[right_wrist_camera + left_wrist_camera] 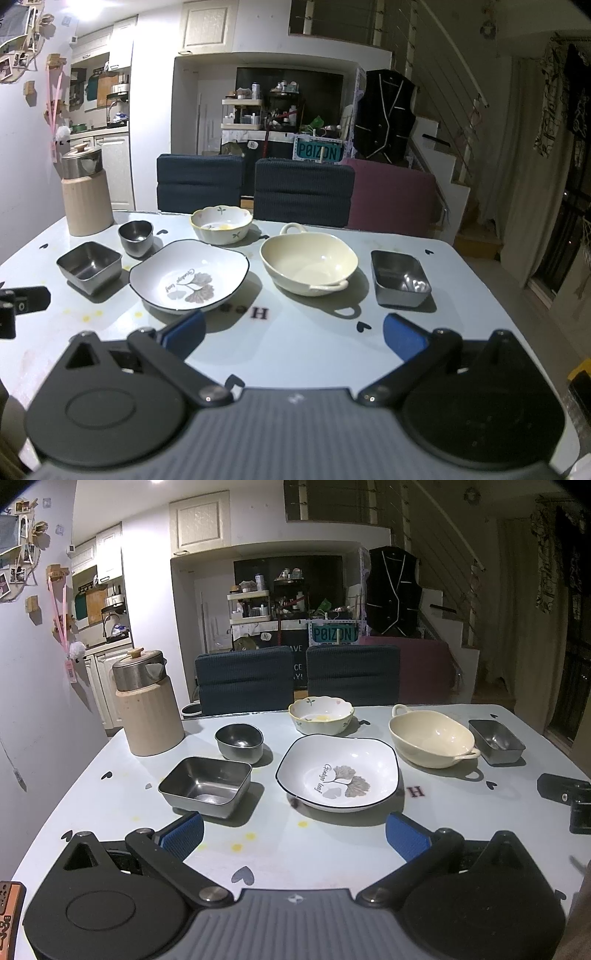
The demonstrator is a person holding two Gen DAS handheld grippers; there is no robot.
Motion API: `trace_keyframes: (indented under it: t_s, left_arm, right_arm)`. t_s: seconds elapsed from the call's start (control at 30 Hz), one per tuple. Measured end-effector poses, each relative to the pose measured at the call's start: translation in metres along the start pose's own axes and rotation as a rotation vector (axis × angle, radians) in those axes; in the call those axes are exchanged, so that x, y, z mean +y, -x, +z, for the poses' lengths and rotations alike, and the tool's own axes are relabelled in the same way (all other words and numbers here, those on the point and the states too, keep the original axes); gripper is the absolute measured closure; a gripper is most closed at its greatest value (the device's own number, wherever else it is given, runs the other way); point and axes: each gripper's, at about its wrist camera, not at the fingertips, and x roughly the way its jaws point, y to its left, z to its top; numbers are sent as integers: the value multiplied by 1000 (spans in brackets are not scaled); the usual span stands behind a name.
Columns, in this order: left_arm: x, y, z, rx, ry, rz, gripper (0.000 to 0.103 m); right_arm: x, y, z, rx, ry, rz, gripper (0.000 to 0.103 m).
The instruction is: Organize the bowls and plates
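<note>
In the left wrist view, the left gripper hangs low over the near edge of the desk, jaws wide apart and holding nothing. Just ahead sit a square metal tin and a big white plate with a leaf picture and a thin dark rim. Behind them are a small round metal cup and a flower bowl with a wavy edge. The plate and bowl are hard and shiny (they could chip), so a bump from the wide jaws might push one into its neighbor. The smooth metal could slip out of a weak pinch.

In the right wrist view, the right gripper is also wide open and empty. Its left blue pad sits just beside the plate's near edge. Ahead is a cream bowl with two little handles, and a metal tray further right. The cream bowl looks deep and heavy, so grabbing only its thin rim could tip it.
</note>
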Motion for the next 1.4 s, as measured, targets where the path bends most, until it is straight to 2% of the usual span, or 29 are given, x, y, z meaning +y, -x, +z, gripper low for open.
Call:
trace_keyframes:
  t_s: [1.4]
  left_arm:
    - [-6, -1, 0, -1, 4, -5, 0]
  right_arm:
    - [0, -1, 3, 7, 2, 0, 0]
